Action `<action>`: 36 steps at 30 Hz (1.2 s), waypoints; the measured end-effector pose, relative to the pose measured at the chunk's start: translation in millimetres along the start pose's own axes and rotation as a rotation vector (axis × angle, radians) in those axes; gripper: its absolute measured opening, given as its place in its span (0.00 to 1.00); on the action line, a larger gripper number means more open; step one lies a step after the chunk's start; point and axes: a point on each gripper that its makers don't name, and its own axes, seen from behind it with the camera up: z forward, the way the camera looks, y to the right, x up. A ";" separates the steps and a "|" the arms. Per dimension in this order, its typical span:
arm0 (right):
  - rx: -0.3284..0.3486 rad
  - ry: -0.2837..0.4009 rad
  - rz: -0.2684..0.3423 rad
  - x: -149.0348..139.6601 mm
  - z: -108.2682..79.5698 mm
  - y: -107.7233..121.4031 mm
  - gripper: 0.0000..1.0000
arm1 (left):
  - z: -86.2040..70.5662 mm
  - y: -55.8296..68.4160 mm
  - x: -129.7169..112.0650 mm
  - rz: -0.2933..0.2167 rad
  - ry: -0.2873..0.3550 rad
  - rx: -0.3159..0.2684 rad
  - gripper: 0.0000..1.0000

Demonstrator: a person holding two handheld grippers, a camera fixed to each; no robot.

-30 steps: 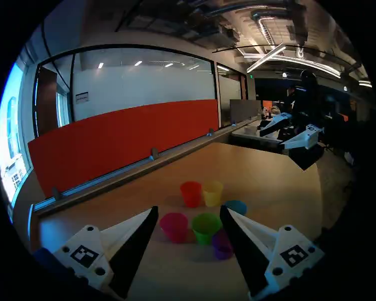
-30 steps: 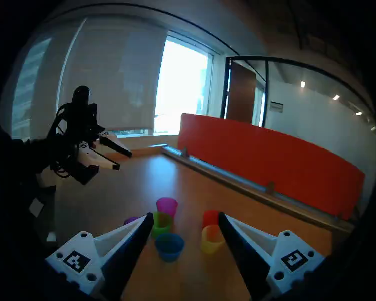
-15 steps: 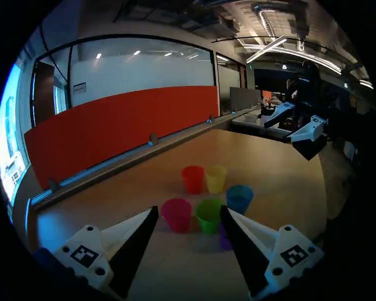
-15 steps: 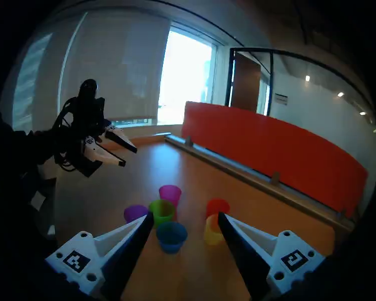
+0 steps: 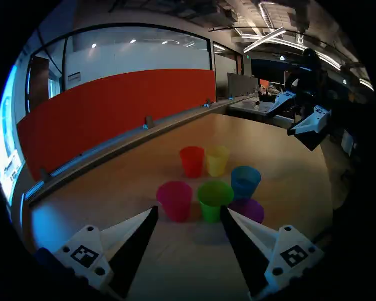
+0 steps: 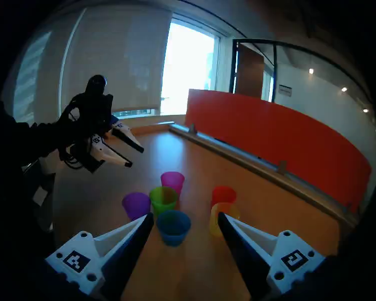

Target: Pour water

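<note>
Six plastic cups stand grouped on the wooden table [image 5: 138, 185]: red [image 5: 192, 161], yellow [image 5: 217, 160], blue [image 5: 245, 181], pink [image 5: 174, 200], green [image 5: 213, 199] and purple [image 5: 247, 209]. My left gripper [image 5: 188, 208] hangs open just short of the pink and green cups, with nothing between its fingers. My right gripper [image 6: 185, 214] is open too, with the blue cup [image 6: 173, 227] between its fingertips but untouched, and the yellow cup [image 6: 222, 216] by its right finger. I cannot tell whether any cup holds water.
A red partition [image 5: 113, 105] with a rail runs along the table's far edge. Each view catches the other gripper in the air beyond the cups, held by a hand: the right one [image 5: 283, 118], the left one [image 6: 137, 158]. A bright window [image 6: 188, 75] lies behind.
Both grippers have risen and tipped downward, so the cups sit higher and larger in each view. The purple cup has come clear of the left gripper's finger. Both grippers stay open.
</note>
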 end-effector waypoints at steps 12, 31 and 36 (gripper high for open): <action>0.023 -0.047 0.010 -30.0 15.6 -3.2 1.00 | 20.9 5.7 -22.4 -0.006 -0.038 -0.029 0.91; 0.046 -0.082 0.003 -51.5 33.7 -6.3 1.00 | 23.2 7.4 -31.2 0.005 -0.059 -0.035 0.91; 0.058 -0.094 0.010 -59.0 42.6 -8.0 1.00 | 21.3 7.2 -27.5 0.009 -0.056 -0.036 0.91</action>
